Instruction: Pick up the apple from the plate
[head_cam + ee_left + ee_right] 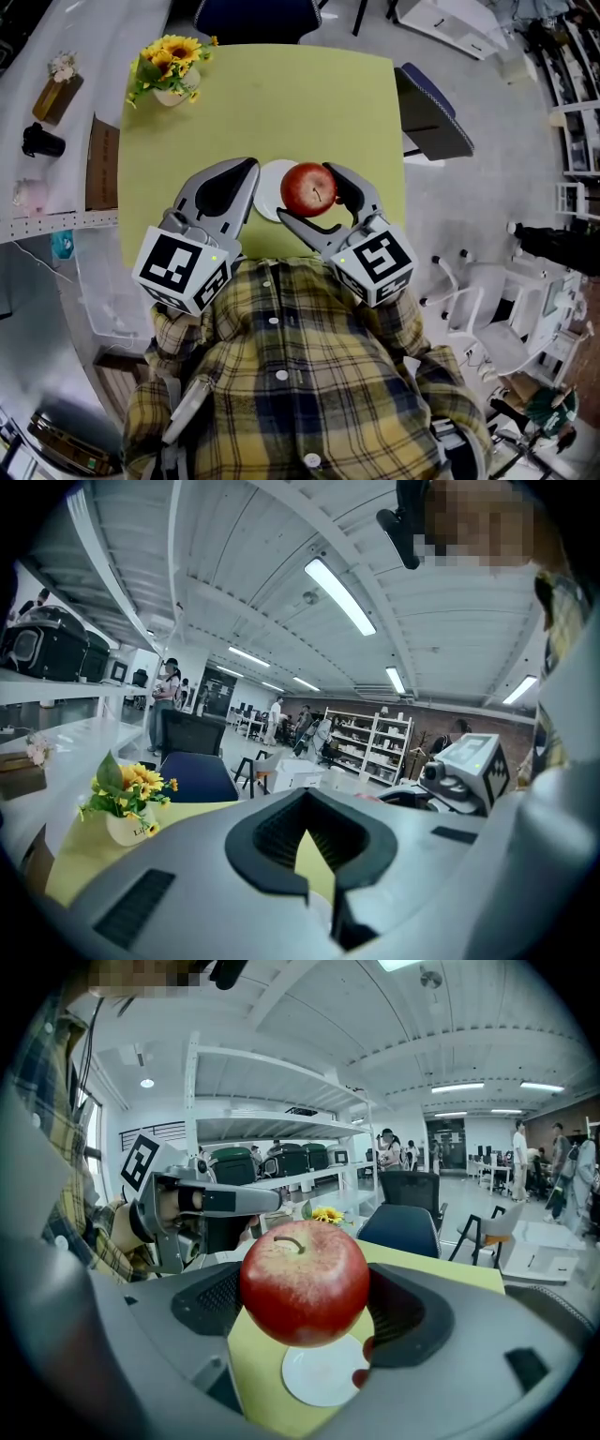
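right gripper is clamped on the apple, one dark pad on each side of it, stem up. from its own camera the apple hangs above the white plate, not resting on it. the plate sits bare on the yellow-green table, near the edge closest to me. in the head view the apple covers the plate's right rim.

left gripper is just beside the plate on its left. its jaws are pressed together with nothing in them; i only see a sliver of table through the gap between the pads. the two grippers are close, tips angled toward each other.

further out there's a pot of sunflowers at the table's far left corner, well apart from the plate. a blue chair stands at the far side.
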{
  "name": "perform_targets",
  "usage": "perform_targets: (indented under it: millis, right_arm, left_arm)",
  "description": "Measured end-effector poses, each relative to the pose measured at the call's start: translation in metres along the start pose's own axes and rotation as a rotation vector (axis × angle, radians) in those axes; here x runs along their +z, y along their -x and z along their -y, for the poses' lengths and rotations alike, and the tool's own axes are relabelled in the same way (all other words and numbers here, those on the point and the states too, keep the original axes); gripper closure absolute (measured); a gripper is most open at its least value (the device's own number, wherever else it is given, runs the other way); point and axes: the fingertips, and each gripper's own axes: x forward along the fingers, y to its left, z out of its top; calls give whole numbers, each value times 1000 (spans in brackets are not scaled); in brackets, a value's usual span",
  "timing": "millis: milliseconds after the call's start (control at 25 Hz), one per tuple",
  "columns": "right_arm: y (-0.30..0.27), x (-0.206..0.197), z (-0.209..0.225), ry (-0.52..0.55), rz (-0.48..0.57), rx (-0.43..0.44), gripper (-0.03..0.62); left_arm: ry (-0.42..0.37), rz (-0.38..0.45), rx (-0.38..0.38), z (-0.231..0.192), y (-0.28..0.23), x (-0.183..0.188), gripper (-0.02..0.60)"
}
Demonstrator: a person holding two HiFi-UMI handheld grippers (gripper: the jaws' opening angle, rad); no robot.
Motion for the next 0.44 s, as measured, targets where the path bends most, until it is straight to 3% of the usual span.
perform_targets:
  millis: [440]
  right_arm:
    - [-4,1,-9,12,-7,12,201]
  left_arm:
    - [-1,7,6,-3,9,1,583]
